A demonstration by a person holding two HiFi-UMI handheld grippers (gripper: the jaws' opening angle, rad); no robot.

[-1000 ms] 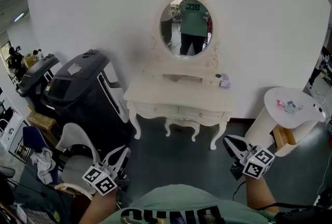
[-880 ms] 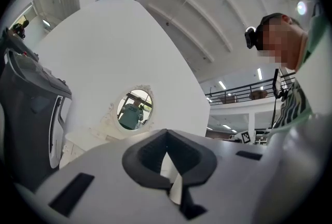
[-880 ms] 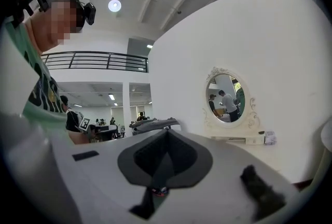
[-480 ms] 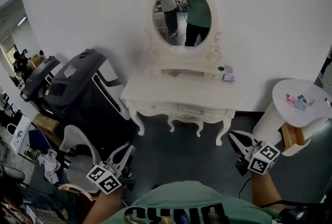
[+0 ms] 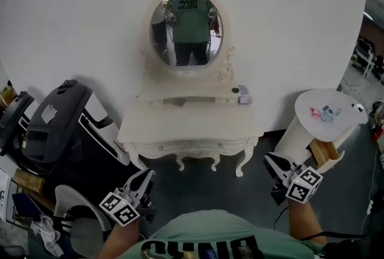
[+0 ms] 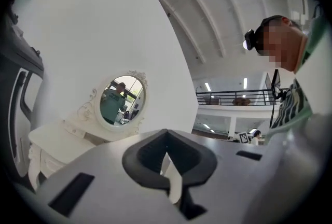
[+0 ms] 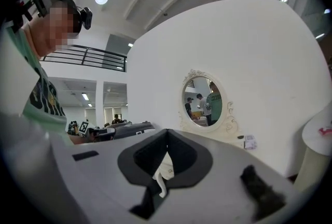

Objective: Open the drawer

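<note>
A white dressing table (image 5: 186,123) with an oval mirror (image 5: 186,27) stands against the white wall. Its two drawers (image 5: 192,145) sit shut under the top, side by side. My left gripper (image 5: 146,175) hovers low at the left, well short of the table, its jaws shut on nothing. My right gripper (image 5: 269,160) hangs low at the right, also shut and empty, near the table's right leg but apart from it. In the left gripper view the gripper (image 6: 166,135) points at the mirror (image 6: 122,101). In the right gripper view the gripper (image 7: 167,135) hides the table below the mirror (image 7: 203,101).
A black massage chair (image 5: 57,126) stands left of the table, with a white chair (image 5: 78,204) in front of it. At the right is a round white side table (image 5: 327,114). A small pink box (image 5: 244,99) sits on the dressing table's back shelf.
The dressing table has slid left in the head view and the mirror now reflects the person front on. Both grippers keep their low places in the view and stay shut.
</note>
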